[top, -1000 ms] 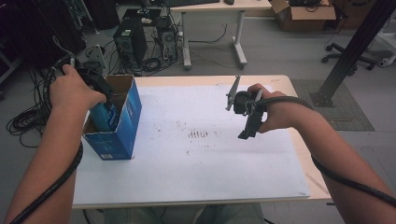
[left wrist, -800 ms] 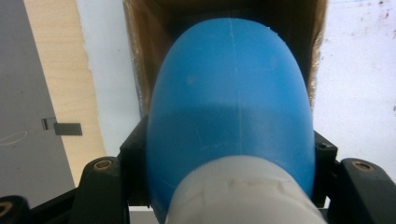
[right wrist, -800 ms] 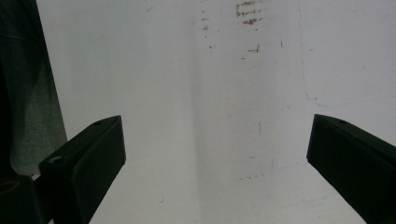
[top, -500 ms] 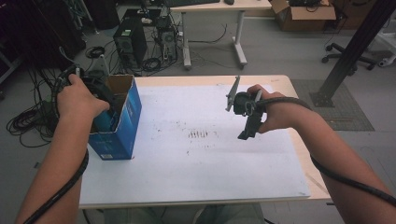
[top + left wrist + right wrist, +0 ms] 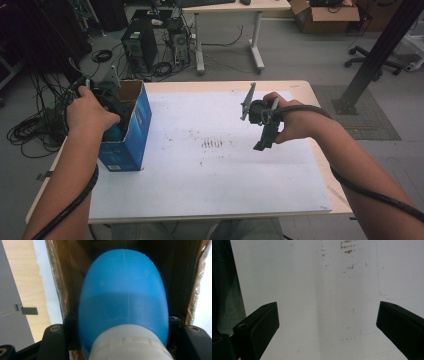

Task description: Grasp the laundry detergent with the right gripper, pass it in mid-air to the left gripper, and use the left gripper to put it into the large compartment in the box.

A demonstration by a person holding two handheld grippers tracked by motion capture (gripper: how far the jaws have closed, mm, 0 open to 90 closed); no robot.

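Blue bottle [image 5: 122, 300] is gripped tight in the left gripper's [image 5: 107, 97] jaws, down in the cardboard box [image 5: 131, 131]; letting go is left, and the right gripper [image 5: 327, 322] waits with jaws wide apart.

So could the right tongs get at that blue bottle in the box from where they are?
Probably not easily: the blue bottle sits inside the blue box, clamped by the left tongs, whose hand covers the opening. The right tongs hang open, well apart.

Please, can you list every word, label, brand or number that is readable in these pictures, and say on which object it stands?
No text can be read.
Blue cardboard box: pale print low on its side, too blurred to read.
Blue plastic bottle with white cap: no label visible.
White table sheet: brown smudges, not writing.
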